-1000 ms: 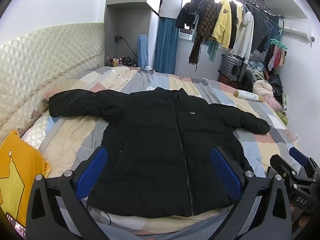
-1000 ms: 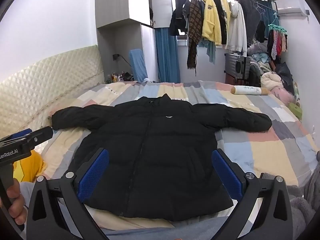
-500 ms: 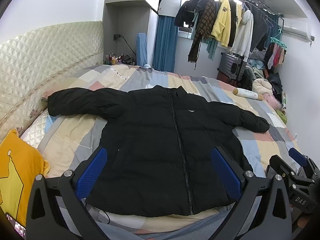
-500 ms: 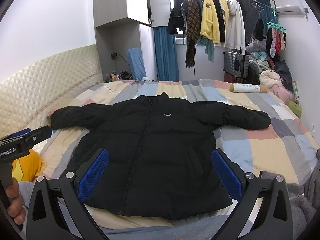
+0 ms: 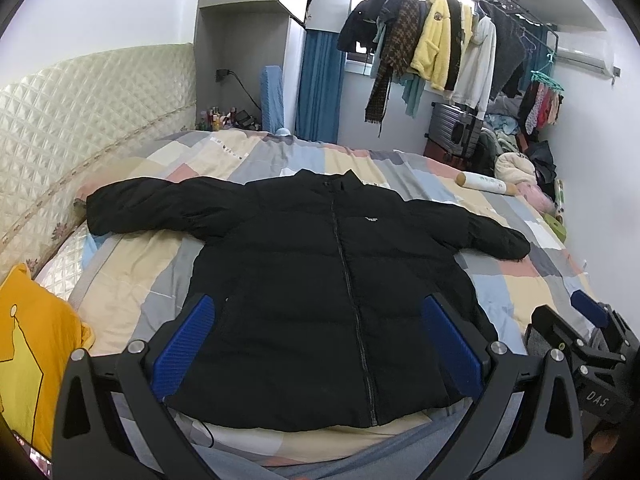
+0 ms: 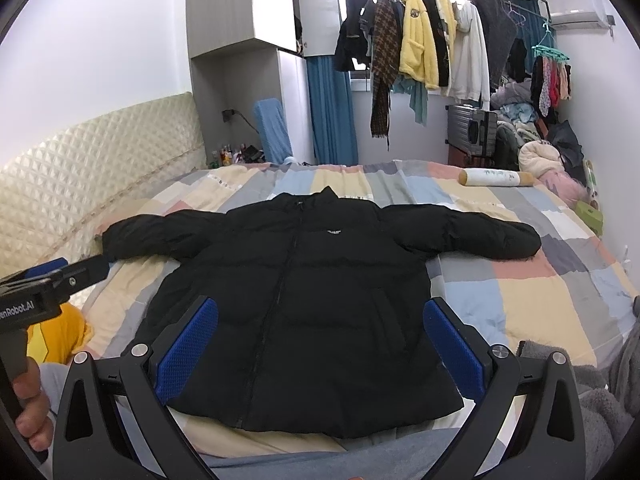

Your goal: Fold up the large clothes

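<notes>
Black puffer jacket (image 5: 332, 292) lies zipped and face up, sleeves spread, on a patchwork quilt (image 5: 132, 296) as folding has yet to begin.

Left gripper (image 5: 320, 344) and right gripper (image 6: 320, 340) hover near the hem, jaws apart and empty. Padded and soft, the coat will likely spring back; cuffs or hem corners look like the best holds. Its underside is hidden, the chest logo illegible.
</notes>
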Motion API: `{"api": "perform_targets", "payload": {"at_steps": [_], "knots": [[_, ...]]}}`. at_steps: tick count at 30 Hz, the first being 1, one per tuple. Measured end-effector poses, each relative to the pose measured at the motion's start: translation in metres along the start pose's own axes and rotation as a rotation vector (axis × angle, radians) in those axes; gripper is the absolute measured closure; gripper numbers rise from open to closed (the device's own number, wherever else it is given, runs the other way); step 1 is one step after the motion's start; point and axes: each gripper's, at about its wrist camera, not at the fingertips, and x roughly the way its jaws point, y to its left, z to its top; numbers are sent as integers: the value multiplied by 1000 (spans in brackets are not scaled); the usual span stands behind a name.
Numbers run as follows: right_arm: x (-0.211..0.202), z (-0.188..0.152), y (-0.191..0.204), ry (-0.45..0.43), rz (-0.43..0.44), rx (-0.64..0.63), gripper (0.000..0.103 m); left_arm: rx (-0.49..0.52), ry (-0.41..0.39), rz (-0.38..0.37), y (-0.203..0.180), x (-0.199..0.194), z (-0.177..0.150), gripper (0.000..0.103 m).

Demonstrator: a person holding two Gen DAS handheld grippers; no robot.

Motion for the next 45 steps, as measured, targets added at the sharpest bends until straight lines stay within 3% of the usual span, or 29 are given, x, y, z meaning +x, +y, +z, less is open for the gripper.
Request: {"api": "perform_targets", "payload": {"at_steps": [33,45], "knots": [[5,-2,-6,16,-1,15,0,-5,9,27,1,-2,9,0],[25,19,-28,11,-16,31,0,65,-7,57,6,26,41,0]]}}
